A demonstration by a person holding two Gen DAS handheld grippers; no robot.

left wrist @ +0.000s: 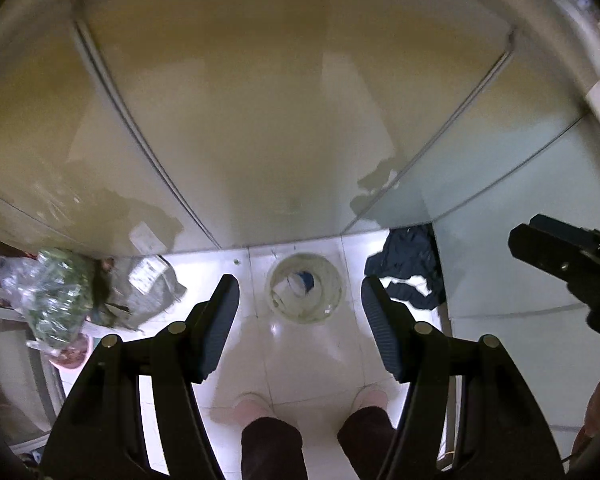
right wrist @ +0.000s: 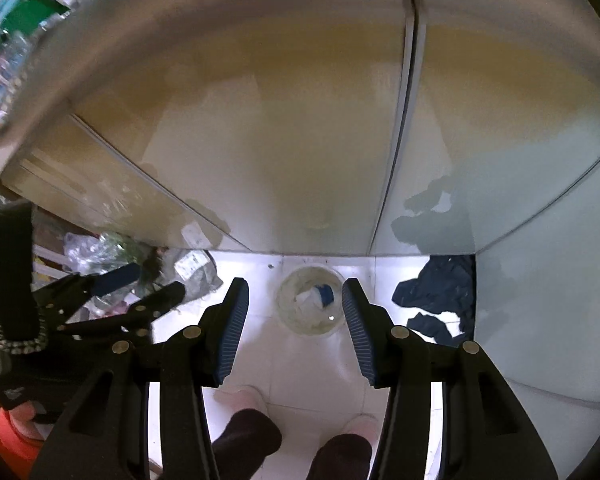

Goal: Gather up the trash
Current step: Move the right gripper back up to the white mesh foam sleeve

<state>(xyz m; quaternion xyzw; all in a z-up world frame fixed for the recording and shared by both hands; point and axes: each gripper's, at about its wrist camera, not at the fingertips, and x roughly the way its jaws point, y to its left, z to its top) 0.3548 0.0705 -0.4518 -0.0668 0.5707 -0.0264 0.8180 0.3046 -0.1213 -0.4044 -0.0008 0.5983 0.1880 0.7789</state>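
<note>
Both grippers point down at the white tiled floor (left wrist: 300, 360). Left gripper (left wrist: 300, 312): jaws spread, holding nothing. Right gripper (right wrist: 296, 312): jaws spread, holding nothing. Clear round trash bin (right wrist: 311, 302) stands on the floor at the foot of the pale cabinet doors (left wrist: 260, 120); white and blue scraps inside. Dark cloth (left wrist: 410, 270) lies in the floor's right corner. Clear plastic bags (left wrist: 52, 296) are heaped at its left edge.

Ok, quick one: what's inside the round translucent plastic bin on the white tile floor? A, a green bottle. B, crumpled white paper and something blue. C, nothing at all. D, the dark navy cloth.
B: the round translucent plastic bin holds crumpled white paper and a blue item; the dark navy cloth lies apart on the floor.
</note>
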